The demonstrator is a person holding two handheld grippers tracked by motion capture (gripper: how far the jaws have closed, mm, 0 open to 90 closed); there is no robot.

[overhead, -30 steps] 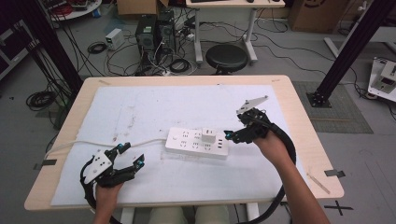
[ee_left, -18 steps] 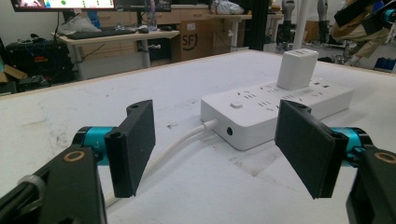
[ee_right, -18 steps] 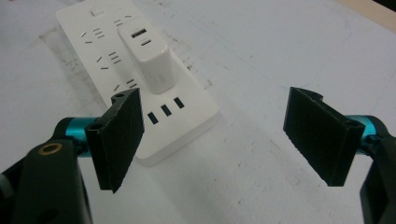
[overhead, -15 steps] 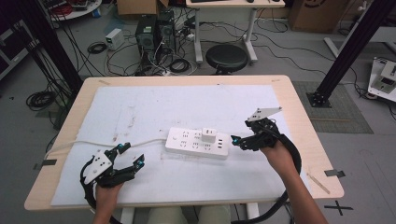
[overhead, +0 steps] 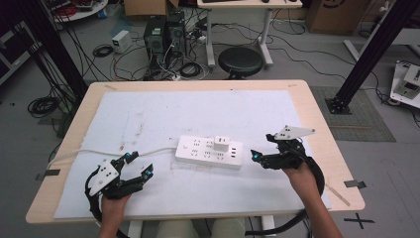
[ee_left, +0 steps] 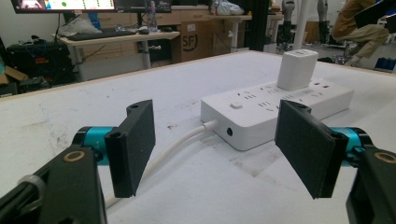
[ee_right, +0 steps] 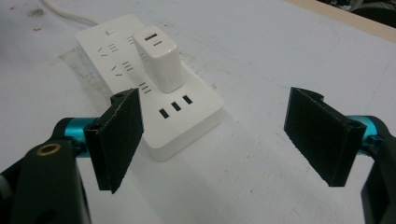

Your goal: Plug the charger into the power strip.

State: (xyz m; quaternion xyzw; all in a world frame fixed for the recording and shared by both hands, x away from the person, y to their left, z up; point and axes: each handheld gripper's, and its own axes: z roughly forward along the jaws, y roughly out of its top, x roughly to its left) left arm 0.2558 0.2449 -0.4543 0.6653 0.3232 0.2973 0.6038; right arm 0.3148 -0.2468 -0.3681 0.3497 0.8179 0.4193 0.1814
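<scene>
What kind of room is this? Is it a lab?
Probably a robotics lab or workshop: cables tangle on the floor around computer towers, black metal frames stand beside the table, and a desk holds a monitor.

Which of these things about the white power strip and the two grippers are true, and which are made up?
1. A white charger block is plugged into the power strip. True.
2. The right gripper is clamped on the charger block. False: its jaws stand open, apart from the strip.
3. The left gripper is open and holds nothing. True.
4. The power strip's cable runs toward the right gripper. False: it leaves the strip's end on the left gripper's side.
5. The strip lies on a white sheet covering the table. True.
</scene>
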